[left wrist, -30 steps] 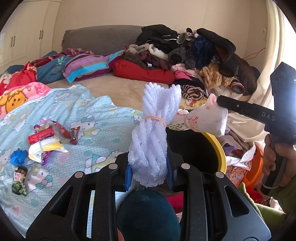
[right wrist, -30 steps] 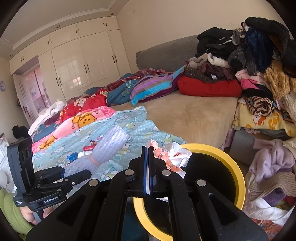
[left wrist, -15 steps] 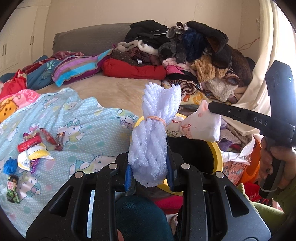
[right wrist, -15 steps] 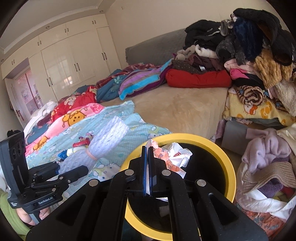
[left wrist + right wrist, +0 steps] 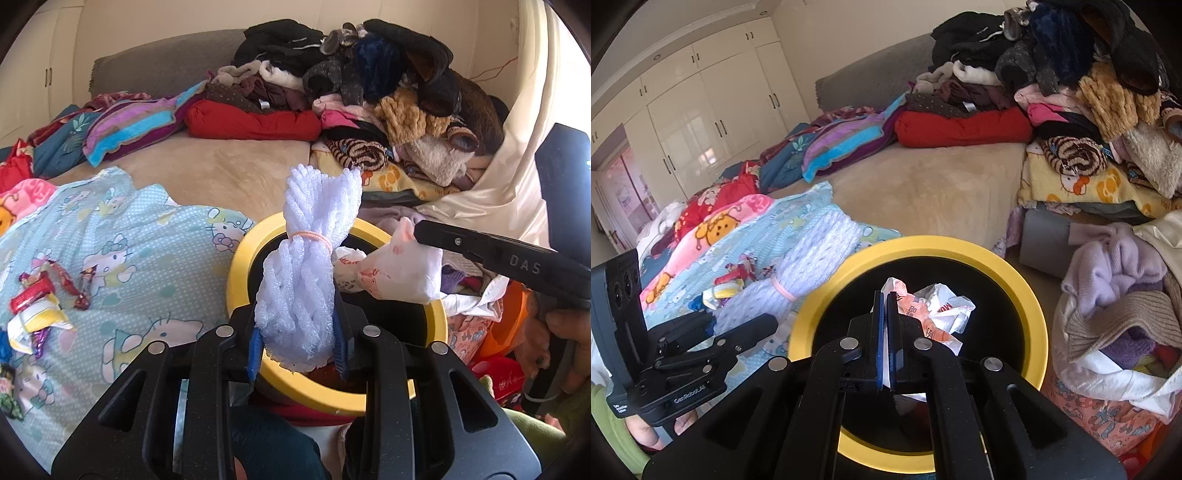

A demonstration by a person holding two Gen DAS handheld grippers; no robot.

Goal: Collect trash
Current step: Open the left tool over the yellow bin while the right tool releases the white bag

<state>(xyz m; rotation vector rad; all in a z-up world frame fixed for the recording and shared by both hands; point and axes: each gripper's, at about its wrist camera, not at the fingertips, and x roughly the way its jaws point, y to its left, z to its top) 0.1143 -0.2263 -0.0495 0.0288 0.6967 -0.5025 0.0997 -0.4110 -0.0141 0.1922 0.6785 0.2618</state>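
Your left tongs (image 5: 297,332) clamp the white foam net bundle (image 5: 308,280) above the yellow-rimmed bin (image 5: 1027,295), whose black hollow only the right view opens, while your right tongs (image 5: 885,325) pinch shut on the crumpled plastic bag (image 5: 938,310) at its twelve o'clock

Bin (image 5: 240,266) interior dark, contents unclear; wrappers (image 5: 35,314) cut by left edge.

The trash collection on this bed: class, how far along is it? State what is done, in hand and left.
Done: nothing visibly lies in the yellow-rimmed bin yet; its inside is dark. In hand: the left hand-held gripper clamps a white foam net bundle, and the right hand-held gripper pinches a crumpled plastic bag, both over the bin. Left: snack wrappers on the blue cartoon blanket.
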